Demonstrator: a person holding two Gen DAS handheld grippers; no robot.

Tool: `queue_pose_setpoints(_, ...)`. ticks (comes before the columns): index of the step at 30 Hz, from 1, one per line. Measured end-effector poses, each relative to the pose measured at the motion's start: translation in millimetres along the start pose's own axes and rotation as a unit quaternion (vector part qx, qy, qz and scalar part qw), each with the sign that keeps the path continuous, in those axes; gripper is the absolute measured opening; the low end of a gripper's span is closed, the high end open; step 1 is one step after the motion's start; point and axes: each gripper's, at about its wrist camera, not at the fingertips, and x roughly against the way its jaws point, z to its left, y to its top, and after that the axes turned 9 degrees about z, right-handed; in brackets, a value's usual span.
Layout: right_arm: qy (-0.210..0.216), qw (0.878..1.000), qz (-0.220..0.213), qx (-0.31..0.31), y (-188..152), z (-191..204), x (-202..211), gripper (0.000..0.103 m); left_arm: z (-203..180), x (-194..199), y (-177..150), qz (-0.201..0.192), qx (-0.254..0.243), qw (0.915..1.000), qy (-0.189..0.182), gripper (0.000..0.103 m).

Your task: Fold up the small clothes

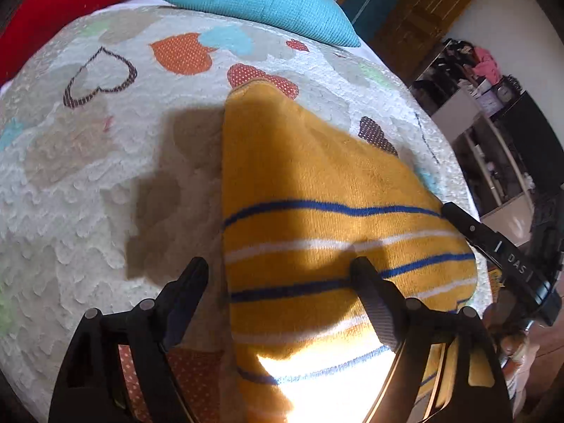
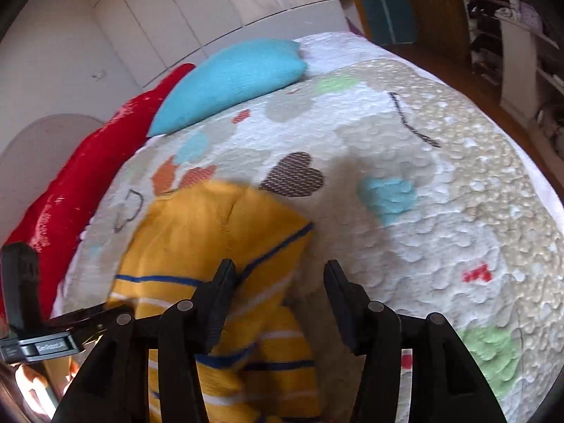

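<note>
A yellow garment (image 1: 317, 176) with blue and white stripes lies on the heart-patterned bedspread (image 1: 88, 194). My left gripper (image 1: 278, 273) hangs over its near left edge, jaws wide apart. One finger (image 1: 366, 282) is above the fabric and the other finger (image 1: 190, 282) is above bare bedspread. In the right wrist view the same garment (image 2: 211, 232) lies left of centre. My right gripper (image 2: 280, 275) stands open over its right edge, left finger (image 2: 222, 282) above the cloth and right finger (image 2: 338, 282) above the bedspread (image 2: 423, 246). Neither pair of pads pinches the cloth.
A turquoise cushion (image 1: 261, 0) and a red cushion (image 1: 70, 0) lie at the bed's far end. Cluttered shelves (image 1: 493, 123) and a wooden door (image 1: 423, 10) stand beyond the bed's right side. White wardrobe doors (image 2: 211, 10) rise behind the bed.
</note>
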Motion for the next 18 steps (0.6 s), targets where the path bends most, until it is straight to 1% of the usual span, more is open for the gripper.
queue_pose_setpoints(1,0.008,1.0,-0.013,-0.012,-3.7,-6.9,8.3,0.057,4.4,5.5,-6.0,-0.008,0.008,0.9999,-0.009,0.083)
queue_pose_setpoints(3,0.011,0.999,-0.039,-0.032,-12.9,-14.5,27.6,0.057,7.9,24.6,-22.9,-0.033,0.006,0.9994,0.004,0.083)
queue_pose_setpoints(4,0.011,0.998,-0.054,-0.035,-18.2,-14.7,39.9,0.057,7.0,34.8,-31.3,-0.053,0.001,0.9985,0.018,0.083)
queue_pose_setpoints(6,0.031,0.996,-0.077,-0.026,-27.7,-6.8,61.9,0.057,3.8,56.8,-51.0,-0.093,-0.009,0.9945,0.048,0.083)
queue_pose_setpoints(8,0.067,0.995,-0.077,-0.008,-35.4,5.1,74.1,0.056,-2.0,76.6,-70.1,-0.131,-0.023,0.9883,0.074,0.084)
queue_pose_setpoints(9,0.09,0.994,-0.068,0.002,-39.0,13.0,74.8,0.056,-7.5,87.3,-78.3,-0.155,-0.029,0.9828,0.096,0.088)
queue_pose_setpoints(10,0.111,0.992,-0.055,0.011,-41.7,21.7,71.9,0.056,-11.9,98.7,-88.0,-0.184,-0.035,0.975,0.12,0.091)
queue_pose_setpoints(11,0.124,0.991,-0.042,0.015,-44.7,29.8,64.0,0.056,-16.5,110.7,-98.6,-0.218,-0.039,0.9649,0.142,0.097)
queue_pose_setpoints(12,0.124,0.992,-0.03,0.015,-47.1,35.9,54.2,0.056,-20.3,121.9,-107.8,-0.251,-0.039,0.9535,0.162,0.1)
queue_pose_setpoints(14,0.115,0.993,-0.005,0.015,-51.4,44.6,30.1,0.056,-28.5,144.8,-123.4,-0.308,-0.046,0.9306,0.192,0.102)
queue_pose_setpoints(15,0.11,0.994,0.012,0.015,-51.6,46.9,15.8,0.056,-32.0,155.5,-130.8,-0.329,-0.053,0.9212,0.201,0.103)
queue_pose_setpoints(16,0.084,0.996,0.019,0.015,-52.2,48.6,5.4,0.056,-34.3,167.9,-137.0,-0.346,-0.06,0.9134,0.206,0.103)
queue_pose_setpoints(17,0.061,0.998,0.015,0.021,-55.3,50.8,2.2,0.056,-37.3,178.6,-144.2,-0.362,-0.066,0.9062,0.209,0.103)
queue_pose_setpoints(18,0.052,0.998,0.006,0.025,-57.3,53.9,5.0,0.056,-39.8,188.9,-150.1,-0.375,-0.072,0.8999,0.21,0.103)
